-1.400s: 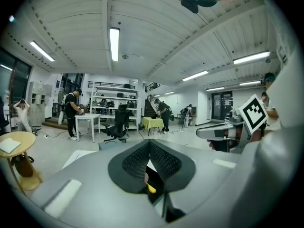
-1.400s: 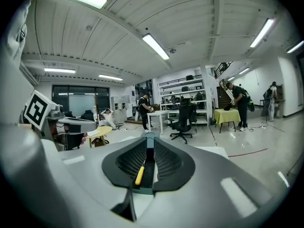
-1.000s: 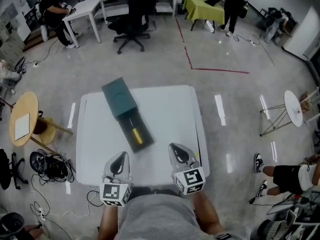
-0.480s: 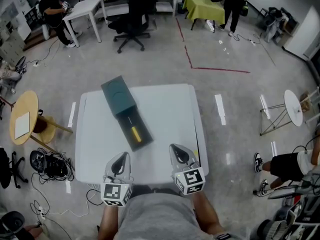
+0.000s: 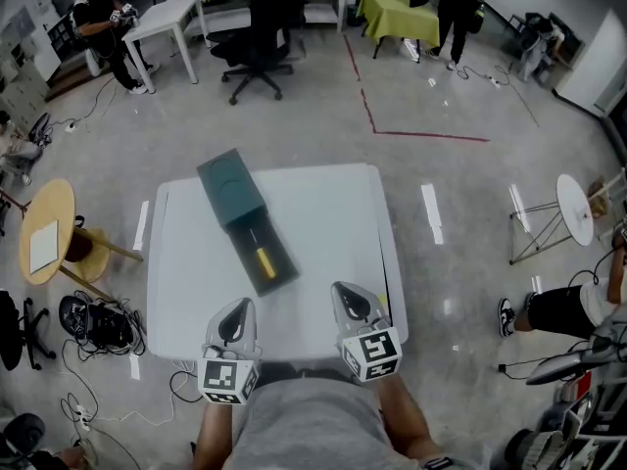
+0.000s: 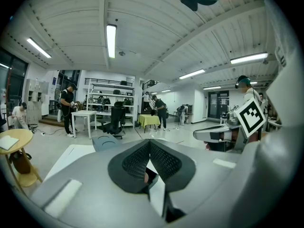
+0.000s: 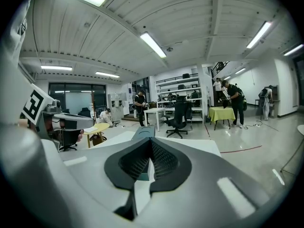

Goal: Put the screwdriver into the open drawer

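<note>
A dark green drawer unit [image 5: 232,192] lies on the white table [image 5: 328,233], its drawer [image 5: 265,260] pulled out toward me. A screwdriver with a yellow handle [image 5: 265,262] lies inside the drawer. My left gripper [image 5: 235,317] hovers over the table's near edge, shut and empty. Beside it, my right gripper [image 5: 349,300] is also shut with nothing in it. In the left gripper view the left gripper [image 6: 149,144] has its pads together, and in the right gripper view the right gripper [image 7: 151,142] shows the same, with the drawer unit [image 7: 141,133] beyond.
A round wooden side table [image 5: 44,228] stands at the left, with cables [image 5: 93,323] on the floor below it. A black office chair [image 5: 257,29] and white desks stand at the back. People stand at the far left, far back and right edge. A white round stand [image 5: 573,211] is at right.
The grippers and the drawer unit keep their places. Only the people in the background have shifted.
</note>
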Available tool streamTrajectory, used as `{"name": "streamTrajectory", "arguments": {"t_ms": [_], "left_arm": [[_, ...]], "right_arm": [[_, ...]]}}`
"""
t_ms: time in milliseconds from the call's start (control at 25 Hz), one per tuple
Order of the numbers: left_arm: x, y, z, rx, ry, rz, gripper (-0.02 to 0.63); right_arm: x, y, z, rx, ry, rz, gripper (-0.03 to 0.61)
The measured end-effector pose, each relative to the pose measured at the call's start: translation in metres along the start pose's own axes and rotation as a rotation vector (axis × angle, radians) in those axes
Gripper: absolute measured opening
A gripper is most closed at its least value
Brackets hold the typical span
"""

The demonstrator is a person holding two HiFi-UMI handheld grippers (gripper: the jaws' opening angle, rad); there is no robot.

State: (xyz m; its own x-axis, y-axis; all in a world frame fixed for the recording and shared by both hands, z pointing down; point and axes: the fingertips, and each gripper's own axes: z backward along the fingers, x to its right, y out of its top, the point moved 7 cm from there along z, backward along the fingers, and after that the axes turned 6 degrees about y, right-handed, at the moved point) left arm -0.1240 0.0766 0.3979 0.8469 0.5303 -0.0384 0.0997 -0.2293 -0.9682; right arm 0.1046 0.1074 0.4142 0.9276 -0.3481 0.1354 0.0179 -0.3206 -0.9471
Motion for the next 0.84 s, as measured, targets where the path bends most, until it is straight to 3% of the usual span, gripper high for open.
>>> {"name": "streamTrajectory", "arguments": {"t_ms": [840], "left_arm": [[0.0067, 0.0018, -0.0045, -0.016, -0.015, -0.010, 0.011]], "right_arm": [[0.0052, -0.0006, 0.0026, -0.010, 0.002, -0.005, 0.003]]}}
